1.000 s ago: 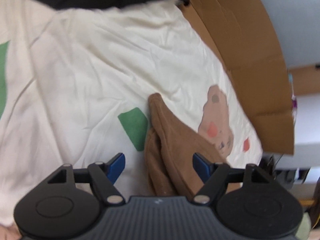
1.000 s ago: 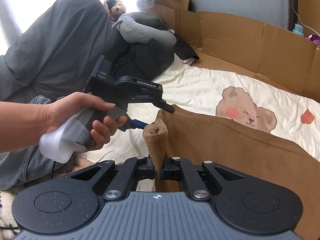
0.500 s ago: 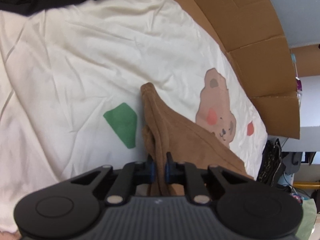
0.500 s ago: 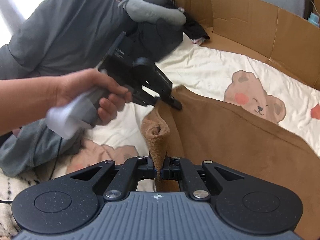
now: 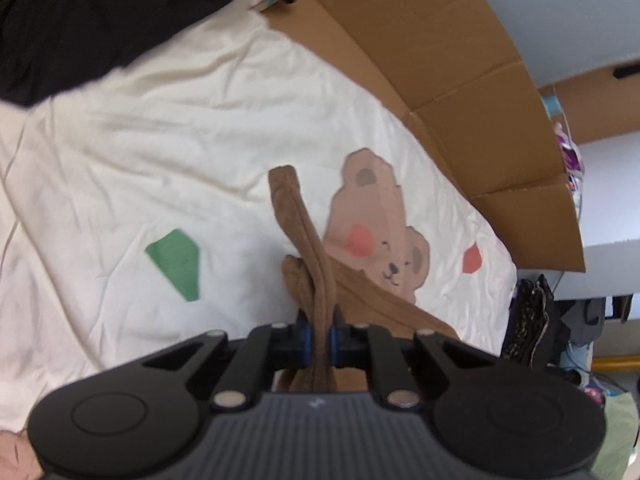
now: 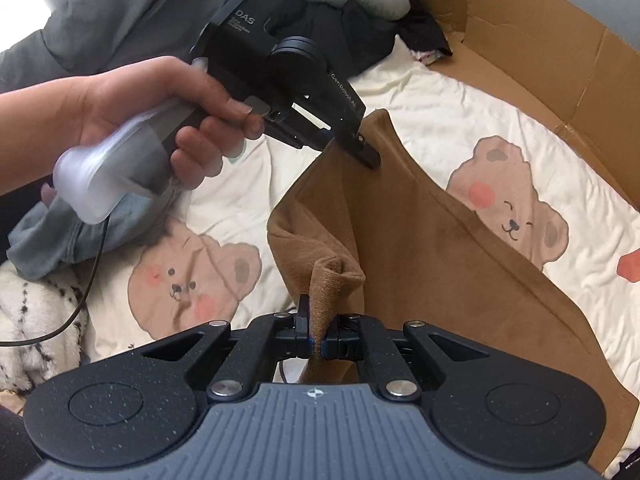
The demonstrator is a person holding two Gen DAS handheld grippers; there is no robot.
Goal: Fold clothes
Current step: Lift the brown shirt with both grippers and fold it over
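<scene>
Left wrist view: the left hand-held gripper (image 5: 319, 340) is clenched on a bunched edge of the brown garment (image 5: 316, 272), whose cloth rises between the two blue-padded fingers (image 5: 306, 340) and ends in a rounded tip above them. The garment lies over the cream bedsheet (image 5: 160, 152), which is printed with a bear (image 5: 376, 220), a green patch (image 5: 176, 264) and a red patch (image 5: 472, 258). Dark clothing (image 5: 80, 20) lies at the sheet's far edge, and a cardboard wall (image 5: 460, 80) borders its right edge. Right wrist view: the right hand-held gripper (image 6: 318, 346) is clenched on another folded corner of the brown garment (image 6: 420, 248), which spreads from that grip toward the right across the bedsheet (image 6: 440, 112). Farther off, a person's hand (image 6: 160, 112) holds the left hand-held gripper (image 6: 356, 142), its tips pinching the garment's raised upper corner, so that the cloth hangs stretched between the two grips above the sheet. A second printed bear (image 6: 192, 276) shows at the sheet's left side, beside blue denim (image 6: 80, 236) and grey clothing (image 6: 132, 12). A cardboard wall (image 6: 540, 40) encloses the far edge of the bed.
</scene>
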